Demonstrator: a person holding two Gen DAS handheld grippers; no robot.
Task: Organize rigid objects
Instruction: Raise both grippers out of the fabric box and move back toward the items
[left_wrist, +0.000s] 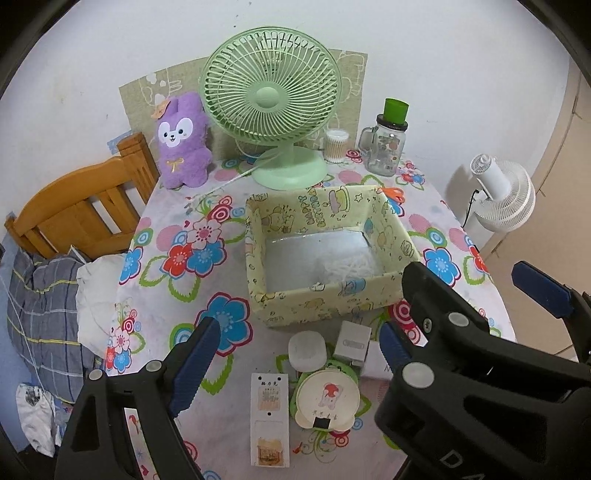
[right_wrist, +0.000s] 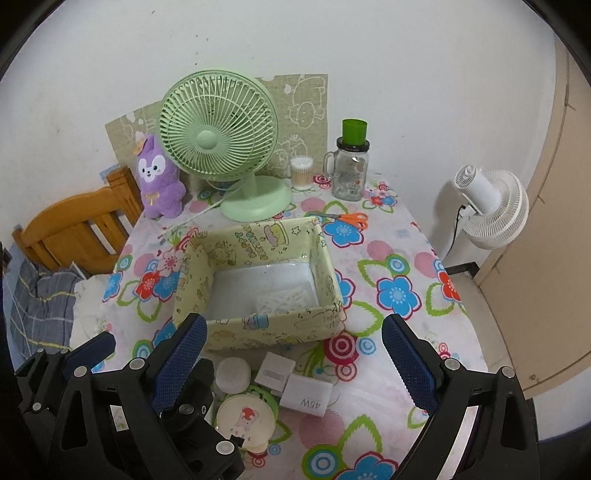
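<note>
Both your tongs hang spread and empty. The small white pieces — round tub (left_wrist: 307, 350), charger (right_wrist: 306, 396) — lie just below and ahead of your right tongs (right_wrist: 295, 365), the box (right_wrist: 258, 336) beyond them; your left tongs (left_wrist: 295, 365) sit over the long card (left_wrist: 269, 417), lengthwise toward you.

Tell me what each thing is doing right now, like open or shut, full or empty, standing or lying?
Left claw: open, holding nothing.
Right claw: open, holding nothing.
Yellow box: open on top, nearly empty, only white strands inside.
Green fan: standing upright.
Glass jar: lid on, green cup on top.
Scissors: lying flat, closed.
Purple plush: standing upright.
Round tin: lid on.
</note>
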